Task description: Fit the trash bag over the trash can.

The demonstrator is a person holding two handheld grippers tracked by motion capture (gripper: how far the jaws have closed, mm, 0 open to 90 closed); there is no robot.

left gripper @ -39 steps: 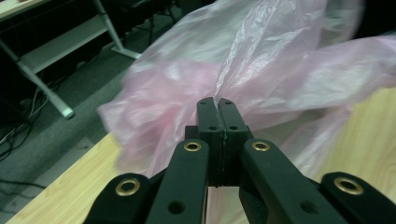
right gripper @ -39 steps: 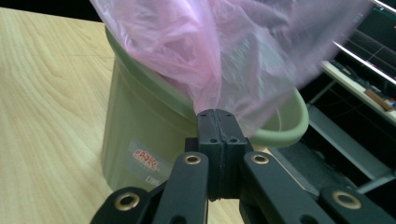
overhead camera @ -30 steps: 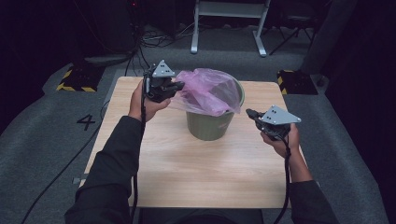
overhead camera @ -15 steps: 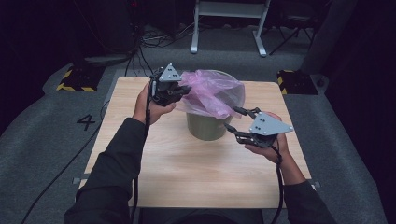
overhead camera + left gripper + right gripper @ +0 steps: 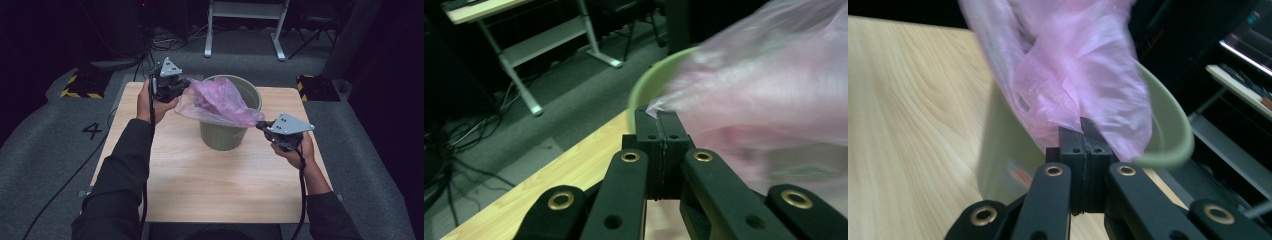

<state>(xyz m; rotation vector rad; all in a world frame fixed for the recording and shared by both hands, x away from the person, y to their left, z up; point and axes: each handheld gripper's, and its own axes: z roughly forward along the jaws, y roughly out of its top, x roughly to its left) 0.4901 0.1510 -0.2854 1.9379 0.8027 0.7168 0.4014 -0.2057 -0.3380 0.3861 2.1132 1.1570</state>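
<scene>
A green bin (image 5: 225,136) stands at the middle of the wooden table (image 5: 200,185). A pink plastic bag (image 5: 220,102) is stretched across its mouth between both grippers. At the bin's left rim, my left gripper (image 5: 186,86) is shut on the bag's edge; in the left gripper view the film (image 5: 764,90) leaves the closed tips (image 5: 661,112) beside the bin rim (image 5: 649,80). My right gripper (image 5: 260,125), at the bin's right side, has just closed its jaws on the bag's other edge (image 5: 1073,65), with tips (image 5: 1085,125) against the bin wall (image 5: 1003,150).
A white-legged stand (image 5: 245,10) sits on the floor behind the table, with cables beside it. Yellow-and-black striped blocks (image 5: 75,85) (image 5: 315,87) lie near the table's far corners. A "4" (image 5: 92,131) is marked on the grey floor to the left.
The right gripper opened, moved in toward the bin and shut on the bag's right edge, pulling it out. The bag now stretches flatter between both grippers.
</scene>
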